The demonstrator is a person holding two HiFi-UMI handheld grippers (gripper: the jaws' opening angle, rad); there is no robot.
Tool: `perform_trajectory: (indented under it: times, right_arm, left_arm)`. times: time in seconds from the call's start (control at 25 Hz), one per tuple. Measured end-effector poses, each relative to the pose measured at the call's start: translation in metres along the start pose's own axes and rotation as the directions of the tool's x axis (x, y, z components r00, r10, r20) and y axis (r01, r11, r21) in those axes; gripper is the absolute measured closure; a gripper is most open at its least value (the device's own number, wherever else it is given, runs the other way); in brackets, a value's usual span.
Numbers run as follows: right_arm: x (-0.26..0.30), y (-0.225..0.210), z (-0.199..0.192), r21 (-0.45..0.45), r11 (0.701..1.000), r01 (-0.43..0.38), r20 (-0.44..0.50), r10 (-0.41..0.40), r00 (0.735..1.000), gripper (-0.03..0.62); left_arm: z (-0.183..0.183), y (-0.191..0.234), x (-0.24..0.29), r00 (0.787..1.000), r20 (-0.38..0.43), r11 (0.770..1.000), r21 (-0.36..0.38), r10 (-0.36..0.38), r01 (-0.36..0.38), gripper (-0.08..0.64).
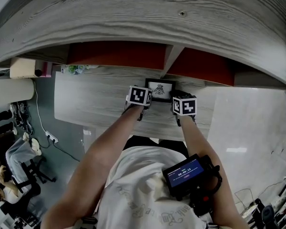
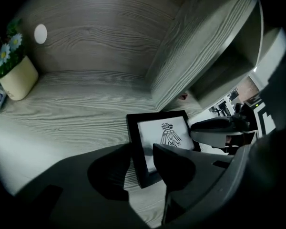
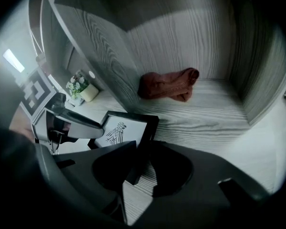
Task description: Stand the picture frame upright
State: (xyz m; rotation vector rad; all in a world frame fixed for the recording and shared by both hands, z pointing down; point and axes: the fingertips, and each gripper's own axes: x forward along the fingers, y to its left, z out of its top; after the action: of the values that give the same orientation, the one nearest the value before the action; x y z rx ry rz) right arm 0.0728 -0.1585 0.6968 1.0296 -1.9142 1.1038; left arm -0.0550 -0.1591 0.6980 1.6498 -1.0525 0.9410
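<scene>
A black picture frame [image 1: 160, 90] with a bird drawing lies face up on the grey wood shelf [image 1: 95, 104], just in front of the upright divider. My left gripper [image 1: 145, 101] is at its left side. In the left gripper view the frame's [image 2: 164, 135] left border runs between the jaws of that gripper [image 2: 140, 151], one jaw over the glass, one outside. My right gripper [image 1: 178, 104] is at the right side. In its own view the frame's [image 3: 118, 132] right border passes between the jaws of the right gripper [image 3: 144, 147]. I see no pad pressing on it.
A divider [image 2: 195, 56] splits the shelf into two bays. The left bay holds a cream pot of flowers [image 2: 16, 78] at its far left. The right bay holds a crumpled red cloth [image 3: 169, 85] against the back wall. An upper shelf board [image 1: 143, 18] overhangs everything.
</scene>
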Motion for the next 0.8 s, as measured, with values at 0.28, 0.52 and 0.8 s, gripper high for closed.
perform_trajectory:
  times: [0.28, 0.52, 0.8]
  right_arm:
    - [-0.004, 0.002, -0.001, -0.005, 1.0, -0.026, 0.042, 0.026, 0.999, 0.494]
    - [-0.01, 0.011, 0.001, -0.095, 0.995, -0.031, 0.16, 0.046, 0.986, 0.491]
    - [-0.026, 0.024, 0.015, -0.22, 0.975, -0.016, 0.267, 0.076, 0.961, 0.499]
  left_arm:
    - [-0.001, 0.001, -0.003, 0.999, 0.033, 0.999, -0.021, -0.042, 0.043, 0.443]
    - [-0.005, 0.004, -0.008, 0.994, 0.088, 0.998, -0.006, -0.061, 0.061, 0.46]
    - [0.001, 0.007, -0.024, 0.98, 0.197, 1.0, 0.021, -0.004, 0.0, 0.466]
